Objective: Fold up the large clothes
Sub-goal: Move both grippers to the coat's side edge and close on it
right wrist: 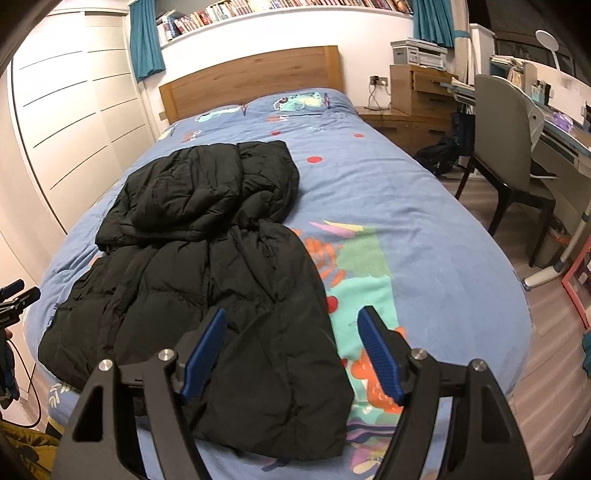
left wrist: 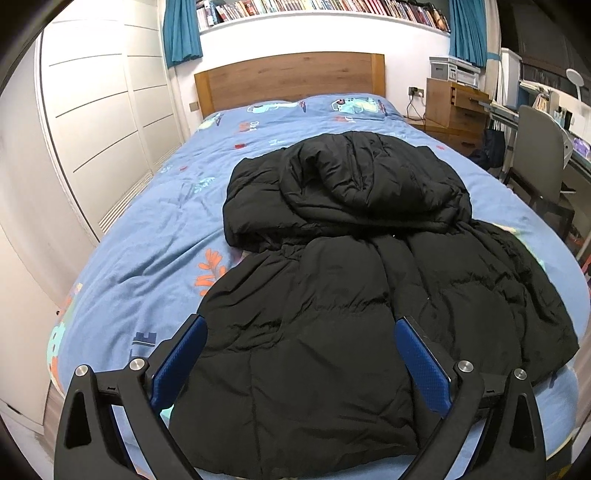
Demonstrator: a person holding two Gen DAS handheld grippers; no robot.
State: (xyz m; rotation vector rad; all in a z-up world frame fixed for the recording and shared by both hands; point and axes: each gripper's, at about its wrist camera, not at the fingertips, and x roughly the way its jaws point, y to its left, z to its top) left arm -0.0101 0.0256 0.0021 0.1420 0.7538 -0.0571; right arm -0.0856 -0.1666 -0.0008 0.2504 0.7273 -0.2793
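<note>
At the far left we see the white wardrobe (left wrist: 96, 122), then the bed (left wrist: 140, 236) under its blue patterned cover, with a wooden headboard (left wrist: 290, 79) below a shelf of books (left wrist: 314, 7). The black puffer coat (left wrist: 332, 258) lies spread on the cover, hood toward the headboard. Our left gripper (left wrist: 297, 347) hovers over its hem, jaws wide and holding nothing. Our right gripper (right wrist: 291, 350) is likewise spread and empty above the coat's right edge. A chair (right wrist: 506, 147) and cluttered desk (right wrist: 565, 125) stand at right.

White wardrobe (left wrist: 99, 122), wooden headboard (left wrist: 290, 79), teal curtains (left wrist: 181, 29), bookshelf (left wrist: 314, 9), desk chair (right wrist: 506, 122), wood floor (right wrist: 546, 354)
</note>
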